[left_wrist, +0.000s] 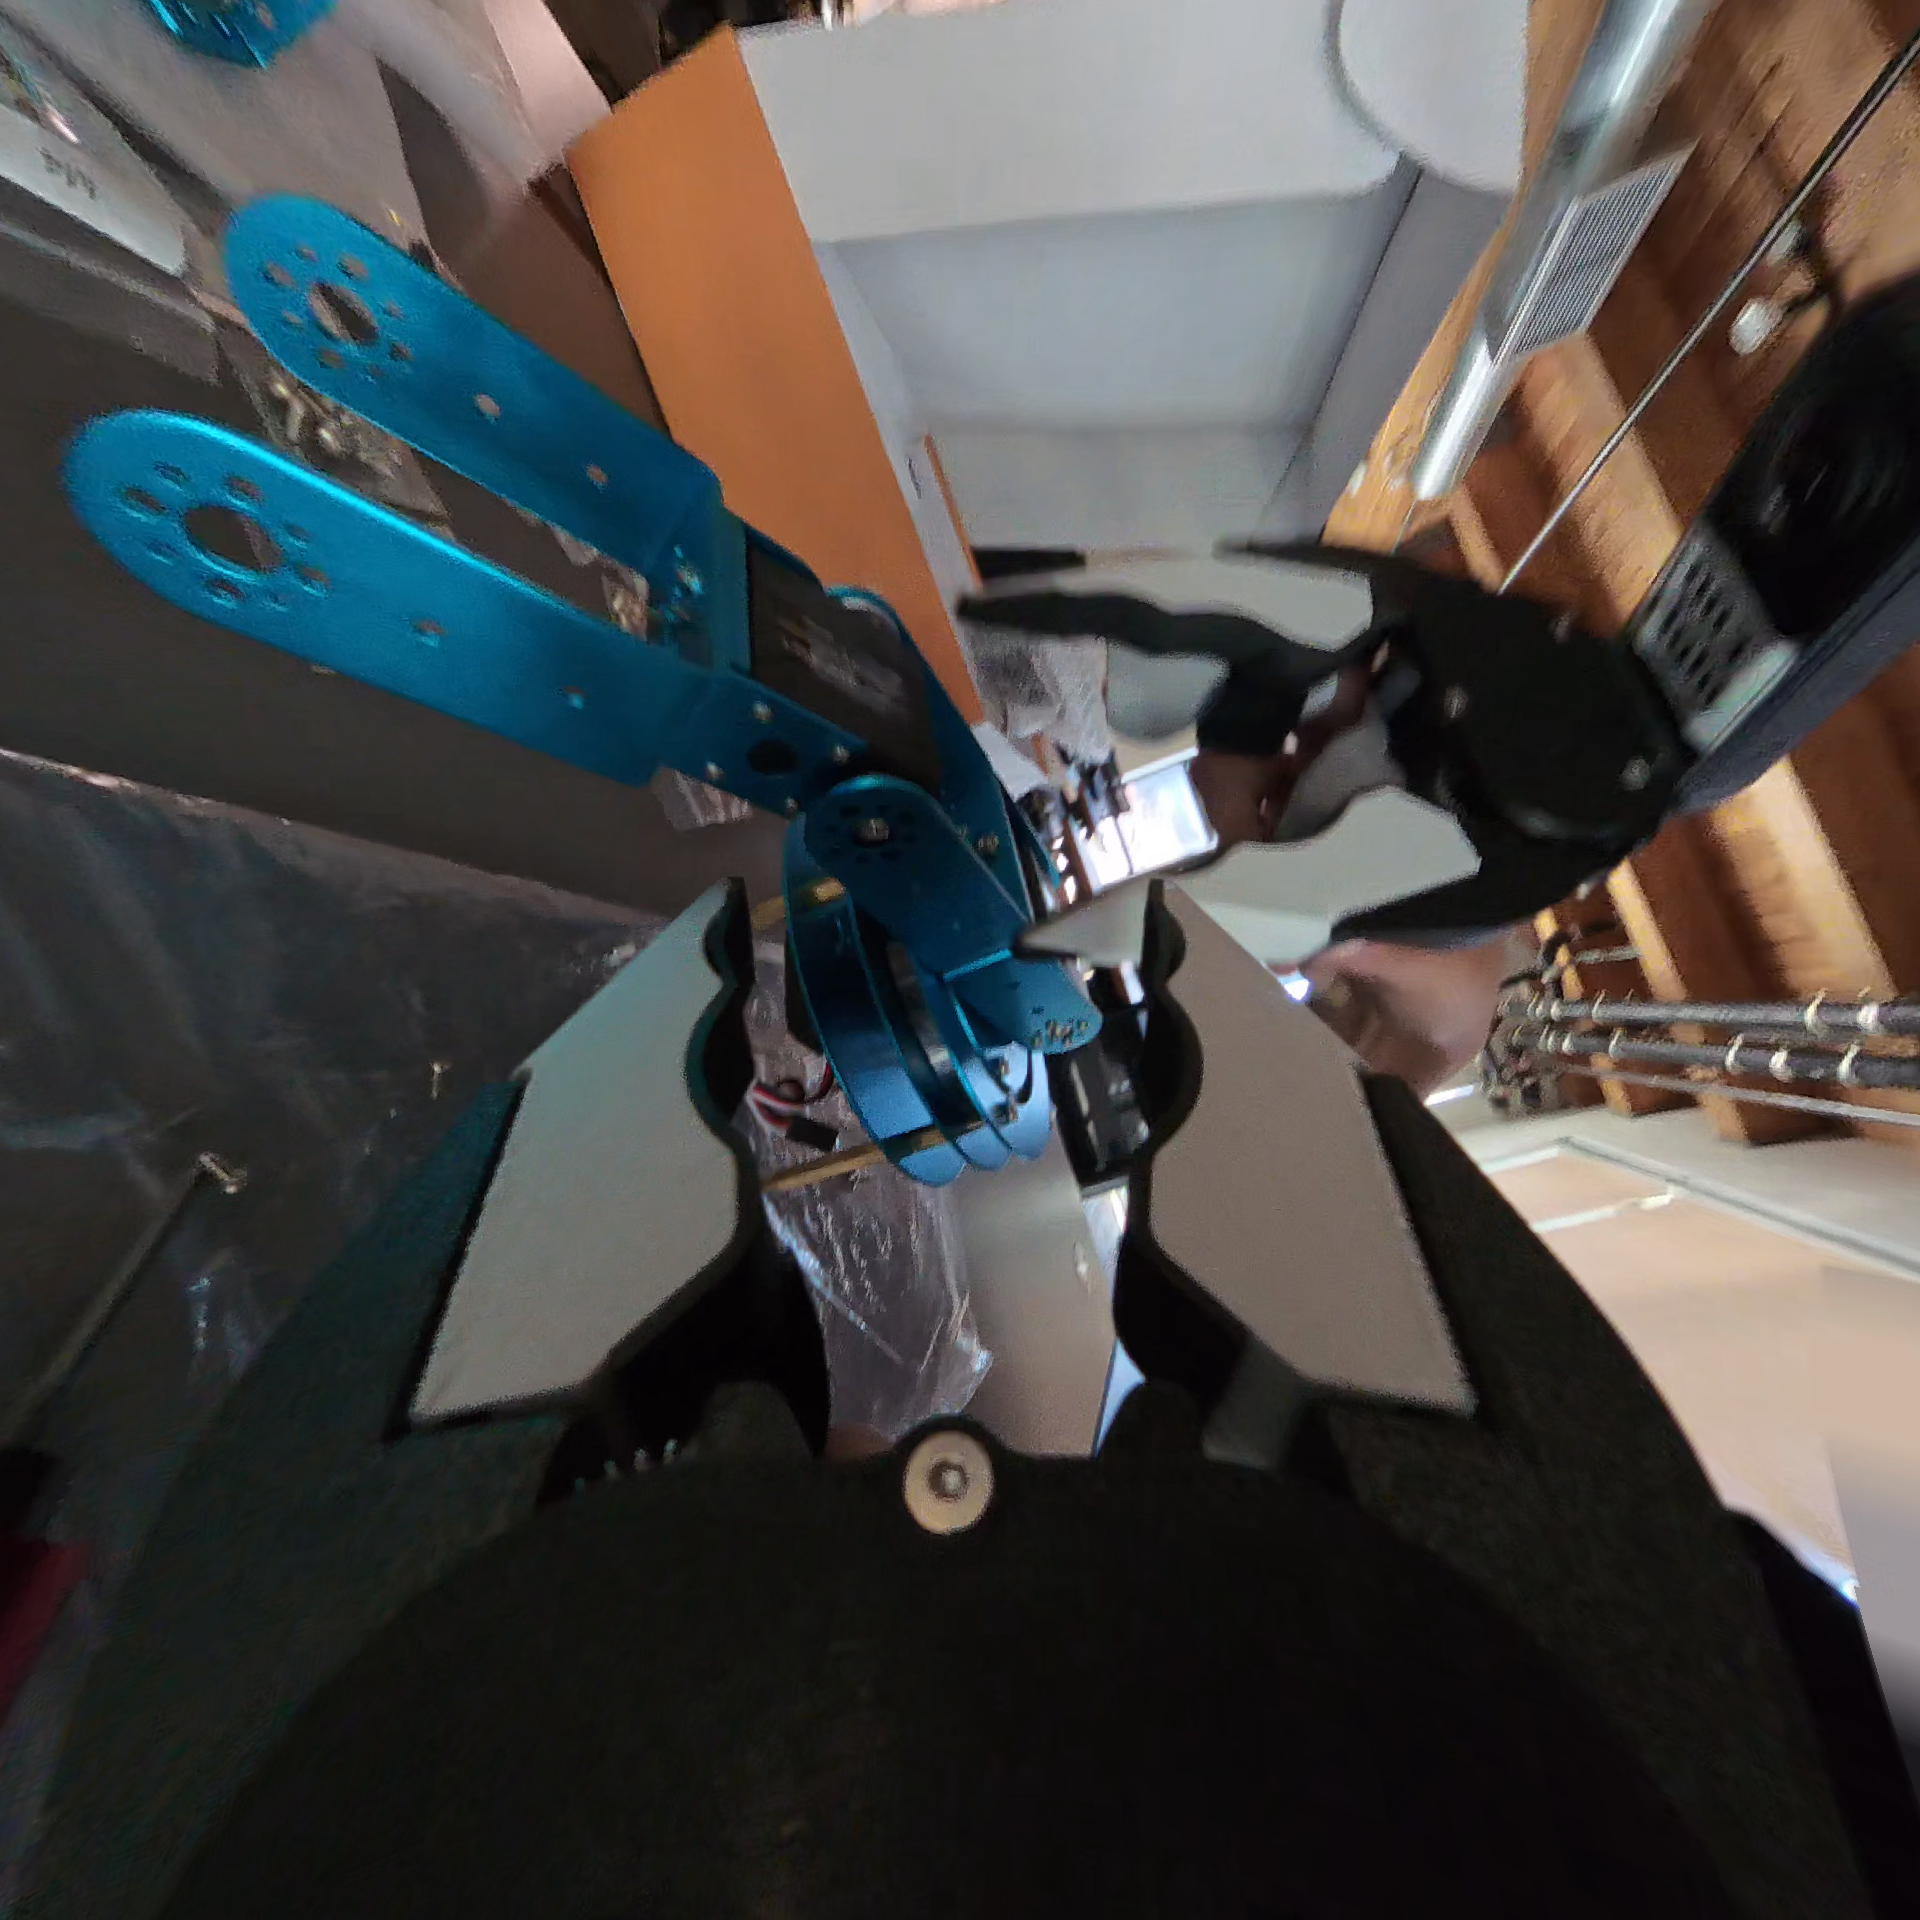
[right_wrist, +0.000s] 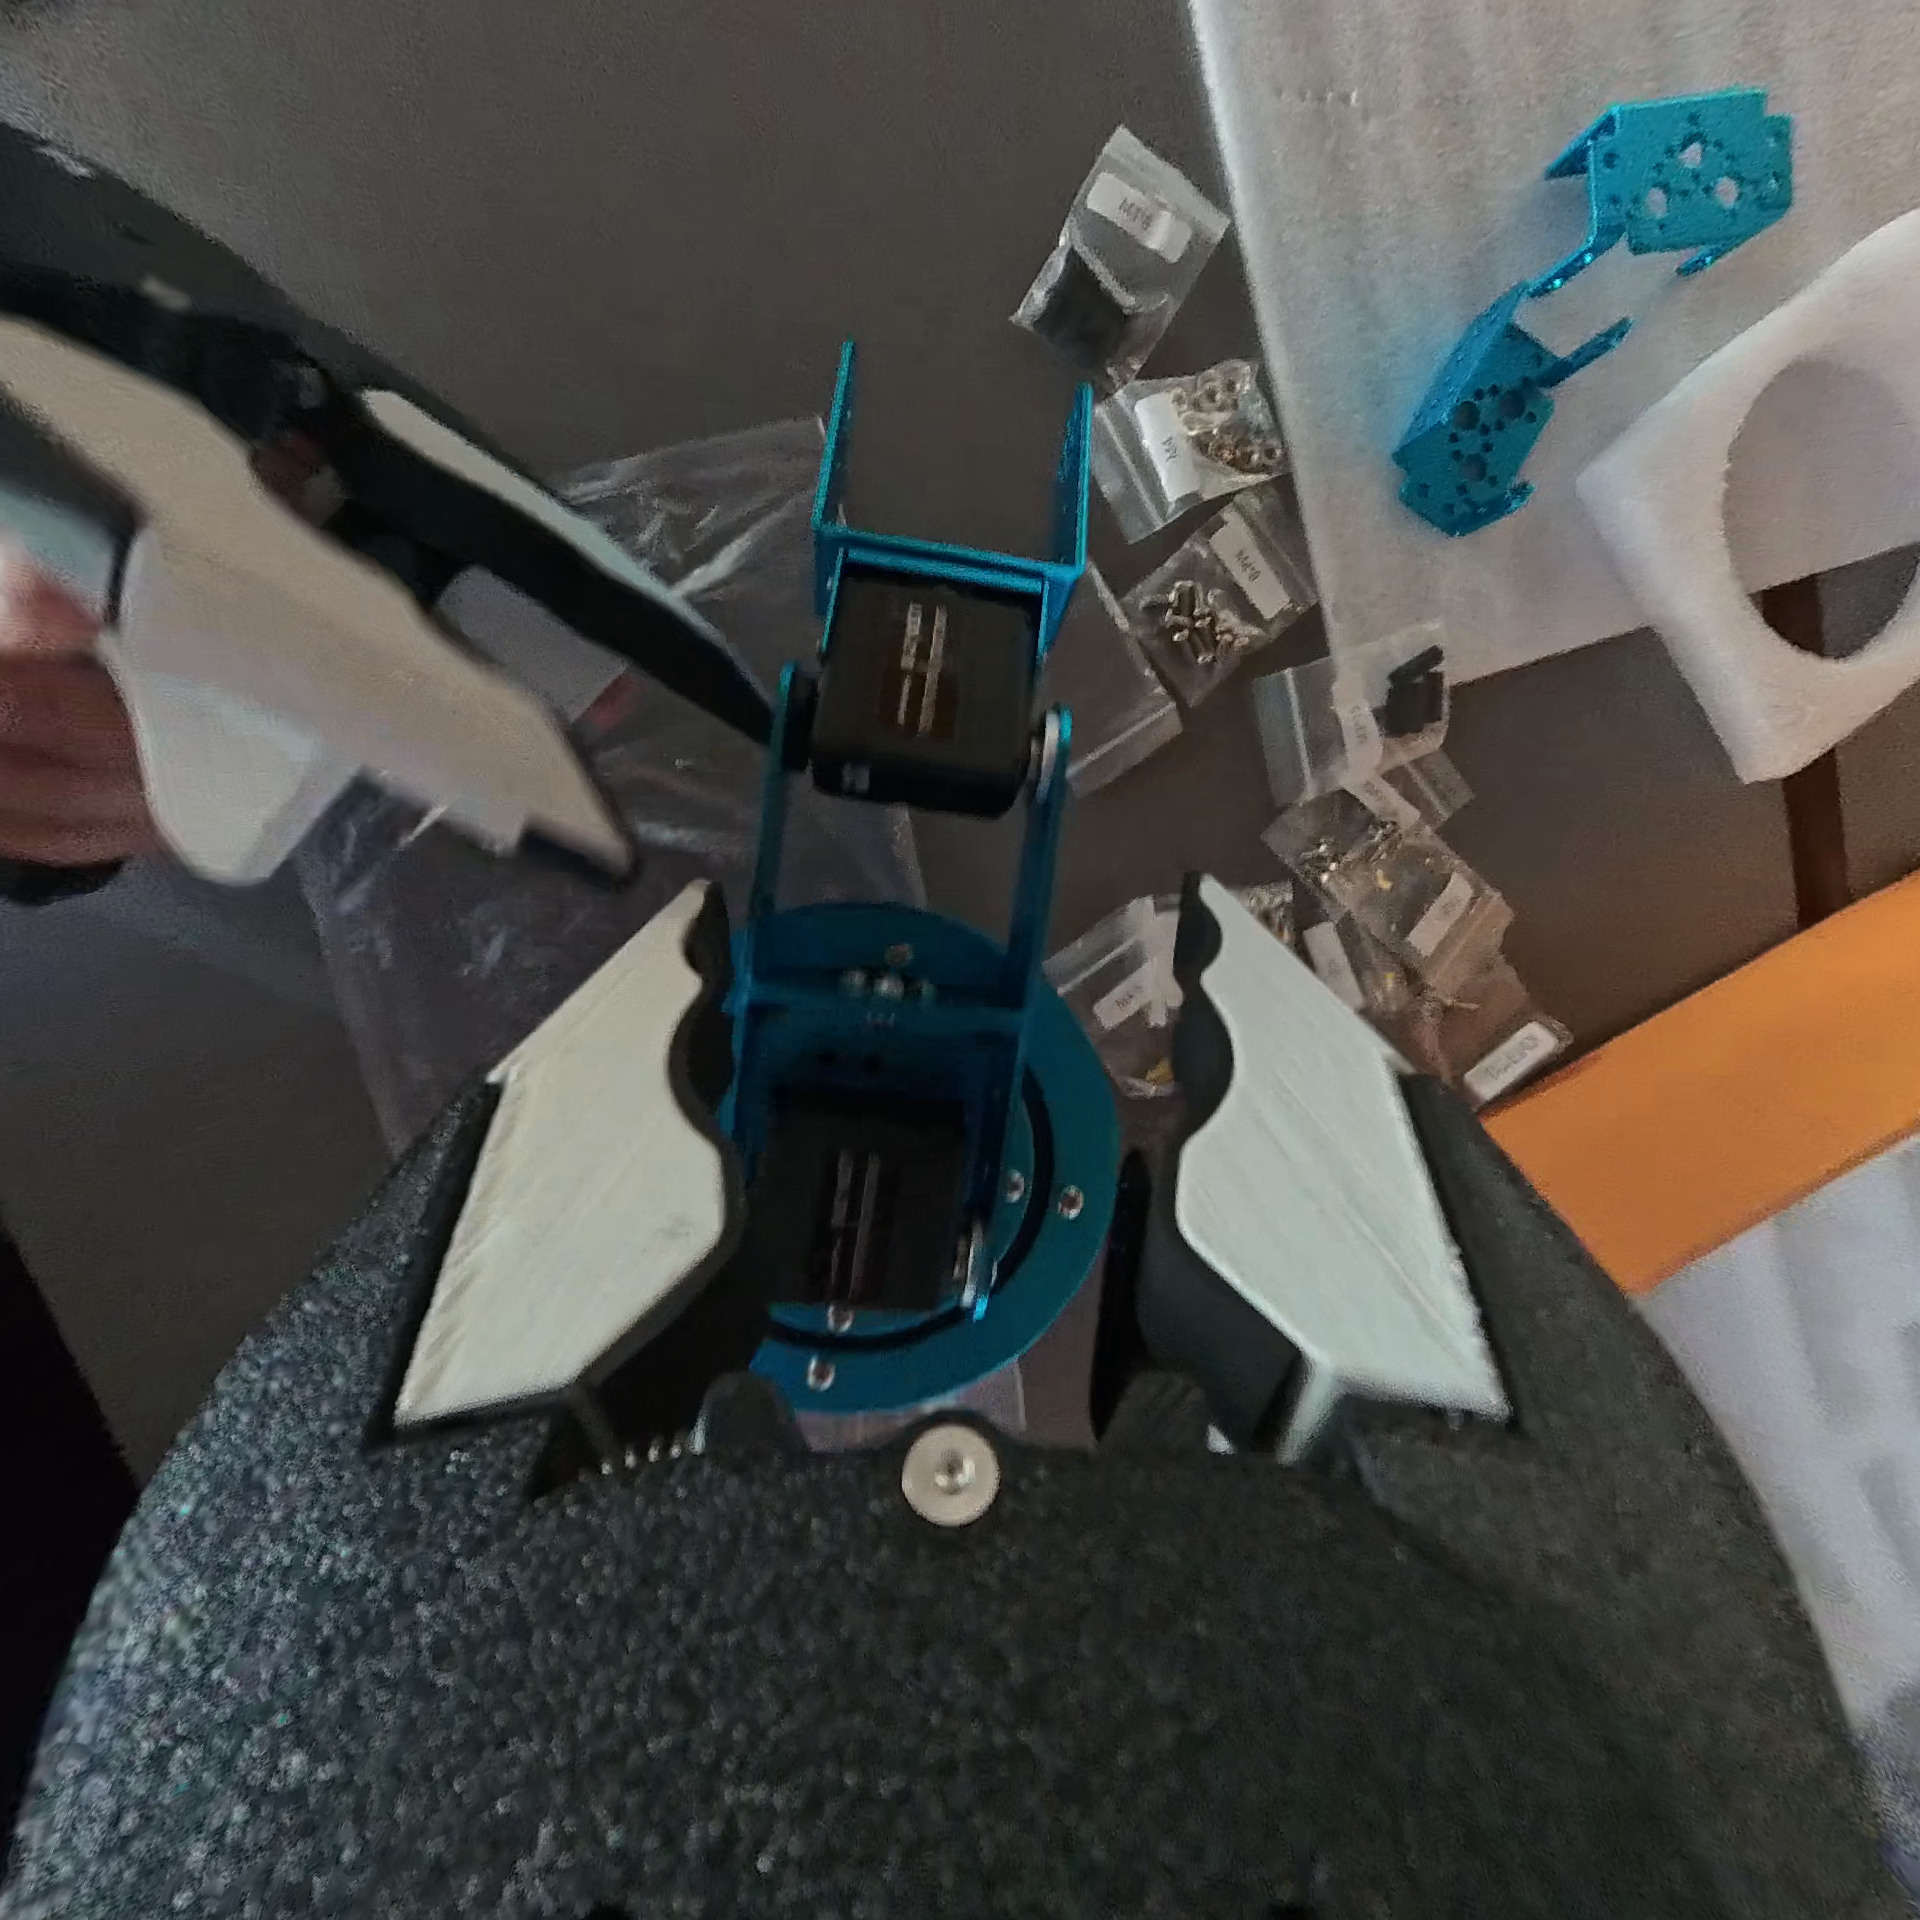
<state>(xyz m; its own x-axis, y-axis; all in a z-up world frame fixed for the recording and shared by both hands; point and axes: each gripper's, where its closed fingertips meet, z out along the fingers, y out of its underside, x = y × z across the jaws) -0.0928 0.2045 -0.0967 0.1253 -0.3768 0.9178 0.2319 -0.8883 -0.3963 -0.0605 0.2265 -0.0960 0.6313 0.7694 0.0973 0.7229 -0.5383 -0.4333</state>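
Note:
A blue metal bracket arm (left_wrist: 468, 623) with black servos (right_wrist: 914, 686) rises from a round blue base (right_wrist: 1081, 1195) over the dark grey table (right_wrist: 520, 208). My right gripper (right_wrist: 953, 899) is open, with its jaws on either side of the base and lower servo; its left finger lies against the bracket. It also shows in the left wrist view (left_wrist: 997, 774). My left gripper (left_wrist: 943, 904) is open around the round base (left_wrist: 914, 1091). In the right wrist view the left gripper (right_wrist: 698, 798) comes in from the left, one fingertip (right_wrist: 764, 717) by the upper servo's pivot.
Several small bags of screws (right_wrist: 1205, 613) lie right of the arm. Two blue brackets (right_wrist: 1662, 187) (right_wrist: 1465, 436) rest on a white foam sheet. A white foam block with a round hole (right_wrist: 1766, 582) and an orange board (right_wrist: 1662, 1091) are at the right. Clear plastic bags (right_wrist: 675, 499) lie under the arm.

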